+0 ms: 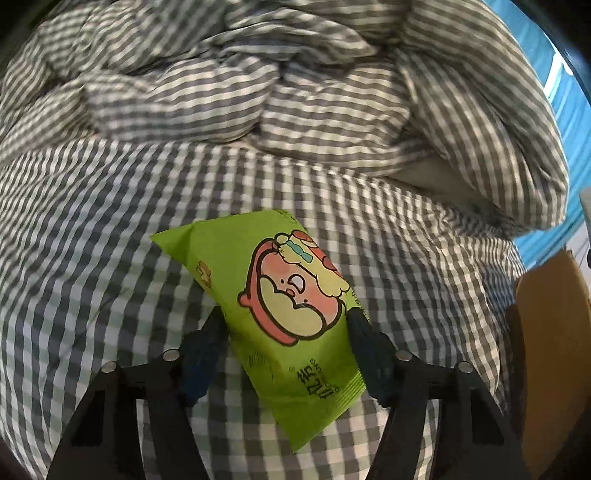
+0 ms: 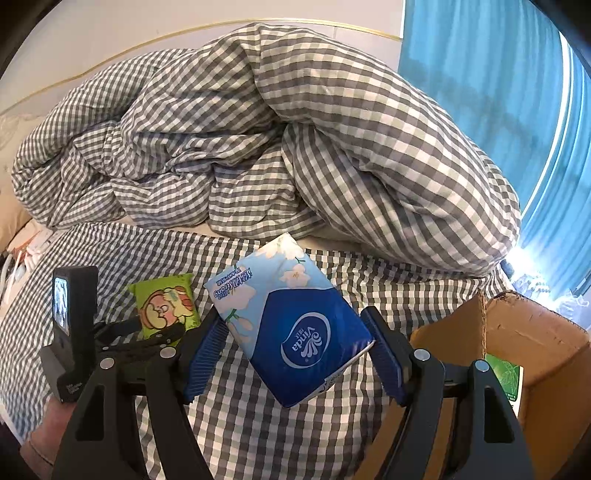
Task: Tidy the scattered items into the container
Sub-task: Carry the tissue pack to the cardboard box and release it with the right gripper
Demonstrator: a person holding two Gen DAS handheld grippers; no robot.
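Gingham bed (image 2: 258, 424); blue curtain (image 2: 480, 92)

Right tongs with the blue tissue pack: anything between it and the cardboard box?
Nothing visible. The blue tissue pack sits between the right tongs, above the checked sheet; the cardboard box stands open just right.

This is a bedroom in a home. There is a bed (image 2: 92, 243) with a gray and white checked sheet on it. A big puffy blanket (image 2: 295, 147) with the same checks is bunched up in a heap at the back. A tan pillow (image 2: 11, 218) peeks out at the left edge. Blue curtains (image 2: 498, 92) hang by a bright window on the right. A plain pale wall (image 2: 110, 29) is behind the bed.
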